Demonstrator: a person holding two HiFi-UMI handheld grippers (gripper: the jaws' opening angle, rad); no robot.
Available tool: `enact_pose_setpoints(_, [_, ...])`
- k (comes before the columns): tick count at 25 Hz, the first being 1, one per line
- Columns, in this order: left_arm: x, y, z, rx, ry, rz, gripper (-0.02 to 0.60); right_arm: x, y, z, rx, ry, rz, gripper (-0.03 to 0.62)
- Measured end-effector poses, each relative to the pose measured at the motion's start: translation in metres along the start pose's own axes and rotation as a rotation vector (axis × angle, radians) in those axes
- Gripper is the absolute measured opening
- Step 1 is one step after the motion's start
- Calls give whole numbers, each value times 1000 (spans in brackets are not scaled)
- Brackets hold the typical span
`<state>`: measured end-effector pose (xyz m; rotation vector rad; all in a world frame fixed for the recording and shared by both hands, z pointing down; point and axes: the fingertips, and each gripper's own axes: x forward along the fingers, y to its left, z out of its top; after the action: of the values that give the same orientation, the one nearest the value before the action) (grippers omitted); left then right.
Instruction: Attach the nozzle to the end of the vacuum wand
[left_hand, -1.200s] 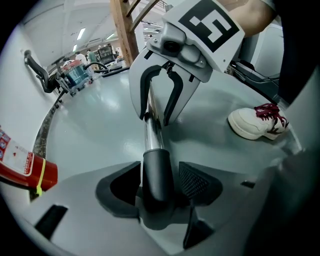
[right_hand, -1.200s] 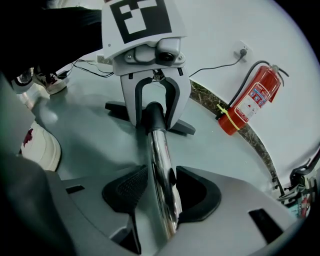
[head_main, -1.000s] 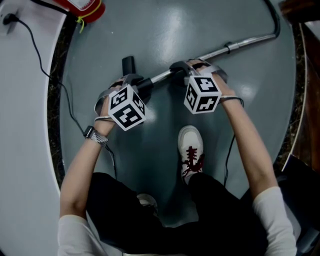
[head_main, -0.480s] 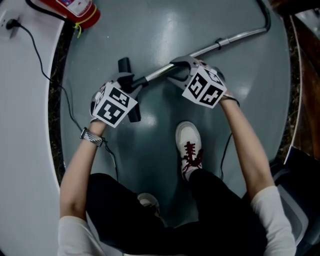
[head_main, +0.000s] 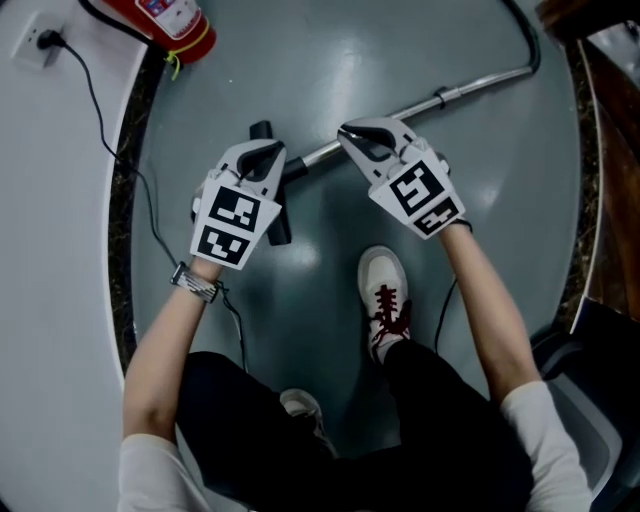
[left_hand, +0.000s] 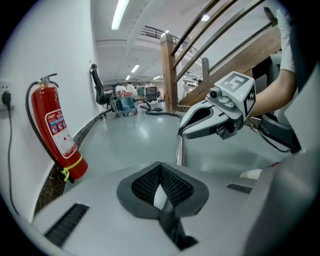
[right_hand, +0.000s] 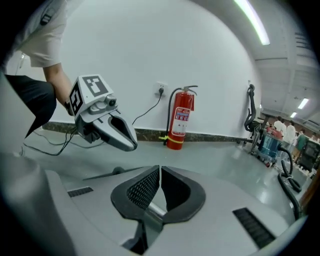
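Neither tool carries anything. The left gripper (head_main: 266, 150) and the right gripper (head_main: 347, 131) have just been closing, and each one's own view shows its black ribbed pads meeting at the tips on empty air. Only the head view shows the task's things laid out. The chrome vacuum wand (head_main: 470, 88) lies on the floor below the right gripper's tips and runs away to that gripper's right. Its near end meets the black nozzle (head_main: 280, 226), which lies crosswise under the left gripper; whether the joint is seated cannot be told. The left gripper view gives just a short stretch of tube past its pads, with the right gripper up to their right and a wooden stair railing (left_hand: 220, 47) and an office chair (left_hand: 98, 85) far ahead. The right gripper view shows the left gripper up to its left and, ahead, a red fire extinguisher (right_hand: 180, 122) beside a wall socket (right_hand: 160, 89) on a white wall (right_hand: 150, 45). The floor (head_main: 330, 60) is glossy grey, edged by a dark speckled skirting (head_main: 118, 200).
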<state>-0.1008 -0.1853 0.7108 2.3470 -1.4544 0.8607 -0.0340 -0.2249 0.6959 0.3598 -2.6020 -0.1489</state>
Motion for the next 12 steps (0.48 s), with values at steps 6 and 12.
enact_pose_setpoints(6, [-37,15,56,-35,-201,51,0,-16,-14,63,18,-170,-52,28])
enact_pose_setpoints(12, [-79,28,112,1,-369,121,0,-38,-19,122,36,-344,-79,28])
